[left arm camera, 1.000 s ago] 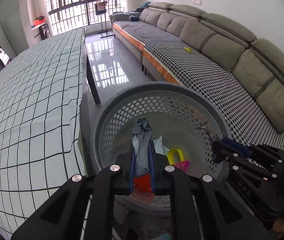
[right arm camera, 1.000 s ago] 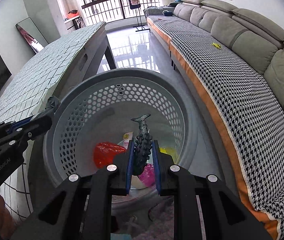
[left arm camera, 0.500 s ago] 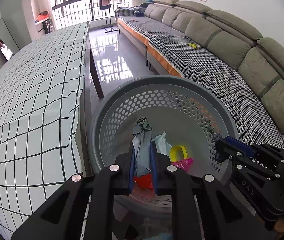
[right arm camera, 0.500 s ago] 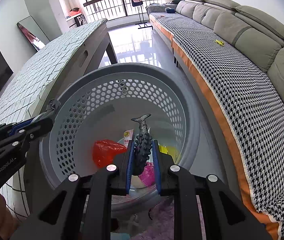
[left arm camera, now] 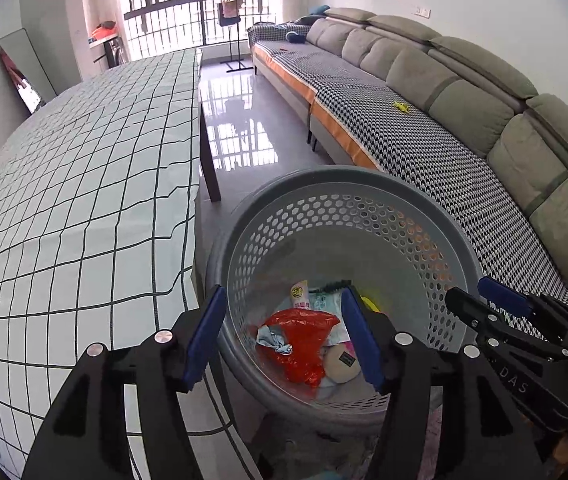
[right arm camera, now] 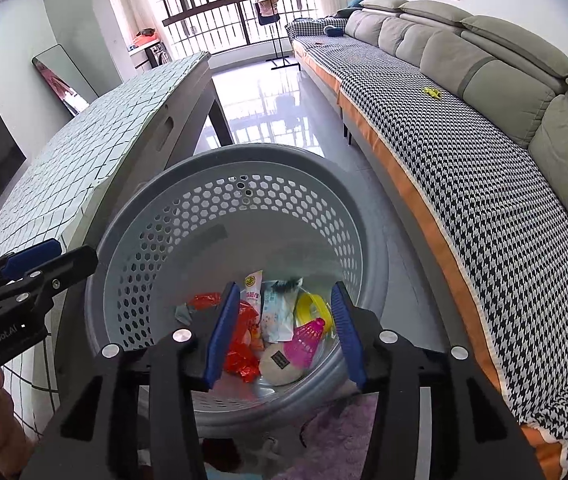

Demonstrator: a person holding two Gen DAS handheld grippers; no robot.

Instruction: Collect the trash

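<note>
A grey perforated basket (left arm camera: pixel 344 184) (right arm camera: pixel 243 160) stands on the floor between table and sofa. Inside lie a red wrapper (left arm camera: pixel 304 340) (right arm camera: pixel 239 356), a crumpled grey wrapper (left arm camera: pixel 271 338), white packets (right arm camera: pixel 275 312), a yellow ring (right arm camera: pixel 314 306), a pink shuttlecock (right arm camera: pixel 308 336) and a round beige pad (right arm camera: pixel 279 364). My left gripper (left arm camera: pixel 281 336) is open and empty over the basket's near rim. My right gripper (right arm camera: pixel 286 332) is open and empty over the basket too. Each gripper shows in the other's view, the right (left arm camera: pixel 484 312) and the left (right arm camera: pixel 55 264).
A table with a checked cloth (left arm camera: pixel 83 184) stands left of the basket. A long sofa with a houndstooth cover (left arm camera: pixel 424 152) runs along the right, with a small yellow thing (left arm camera: pixel 402 107) on it. Glossy floor (left arm camera: pixel 243 132) lies beyond. A purple rug (right arm camera: pixel 336 432) lies under the basket.
Both grippers have opened. The grey wrapper has dropped from the left gripper and the dark spiky thing from the right gripper into the basket.
</note>
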